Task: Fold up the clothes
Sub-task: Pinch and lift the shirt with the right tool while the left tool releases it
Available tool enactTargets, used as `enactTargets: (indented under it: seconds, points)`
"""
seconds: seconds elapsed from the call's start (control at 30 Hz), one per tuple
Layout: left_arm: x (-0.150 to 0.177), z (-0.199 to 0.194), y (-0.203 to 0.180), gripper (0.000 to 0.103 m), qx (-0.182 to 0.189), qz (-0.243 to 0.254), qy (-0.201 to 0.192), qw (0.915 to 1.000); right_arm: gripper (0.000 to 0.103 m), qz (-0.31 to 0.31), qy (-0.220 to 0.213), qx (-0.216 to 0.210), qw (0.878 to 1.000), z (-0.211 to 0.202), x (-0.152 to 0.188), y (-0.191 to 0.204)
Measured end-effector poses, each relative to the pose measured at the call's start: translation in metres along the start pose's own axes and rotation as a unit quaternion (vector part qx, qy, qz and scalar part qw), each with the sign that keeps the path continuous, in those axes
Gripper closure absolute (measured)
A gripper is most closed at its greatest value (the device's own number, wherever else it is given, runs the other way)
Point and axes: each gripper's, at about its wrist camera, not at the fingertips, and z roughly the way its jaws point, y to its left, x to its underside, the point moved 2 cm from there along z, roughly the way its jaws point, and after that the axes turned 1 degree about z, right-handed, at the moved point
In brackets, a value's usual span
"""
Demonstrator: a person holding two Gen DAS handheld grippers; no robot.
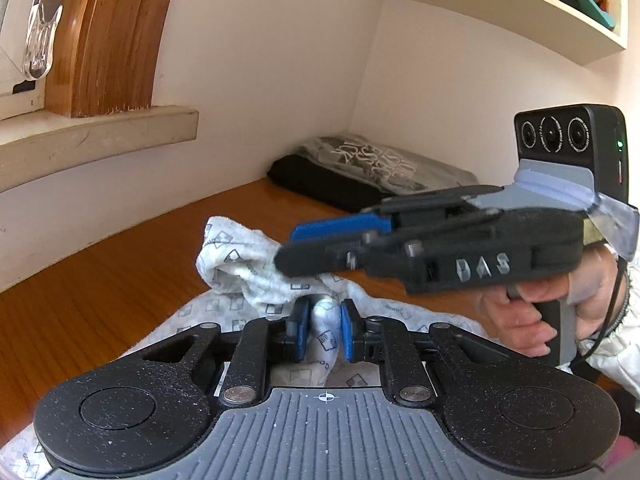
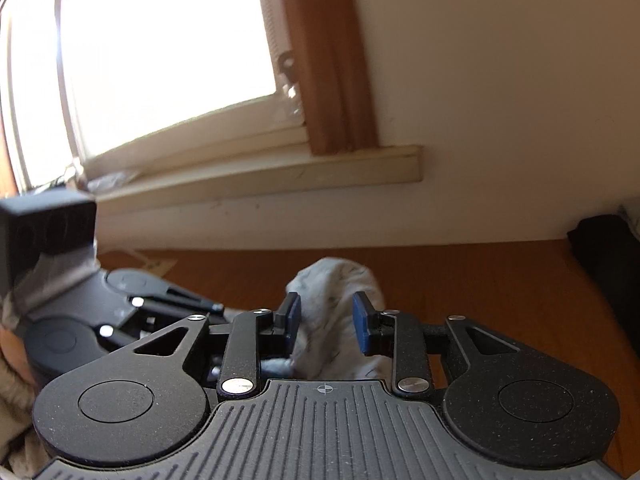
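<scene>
Left hand-held gripper point(image 1: 325, 330) points slightly down at the table point(image 1: 100, 272); its blue pads are clenched on a bunched fold of the white cloth point(image 1: 240, 256). The cloth is soft, towel-like fabric printed with small grey squares; it lies crumpled on the table, partly lifted into a ridge between the two tools.

Right hand-held gripper point(image 2: 326, 322) comes in from the right in the left wrist view, held by a hand point(image 1: 532, 312) wrapped round its pistol-style handle, a white sleeve at the wrist. Its pads stand apart on either side of a hump of the cloth, released, not pressing it.

The table is smooth orange-brown wood. Folded clothes point(image 1: 360, 172), black beneath and grey printed on top, sit stacked in the far corner against the white wall.
</scene>
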Motion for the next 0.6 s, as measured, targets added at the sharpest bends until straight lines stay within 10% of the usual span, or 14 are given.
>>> enactTargets:
  seconds: [0.33, 0.43, 0.6]
  points:
    - [0.001, 0.0, -0.005, 0.086, -0.007, 0.012, 0.005, 0.9999, 0.064, 0.009, 0.042, -0.003, 0.999, 0.022, -0.001, -0.003]
    - [0.0, -0.004, -0.006, 0.086, -0.013, 0.017, 0.004, 0.9998, 0.098, 0.021, 0.045, -0.009, 0.999, 0.022, 0.0, -0.009]
    - [-0.014, -0.038, -0.005, 0.086, -0.002, 0.007, -0.031, 0.9995, 0.098, 0.0, 0.008, -0.005, 1.0, 0.006, -0.001, -0.005]
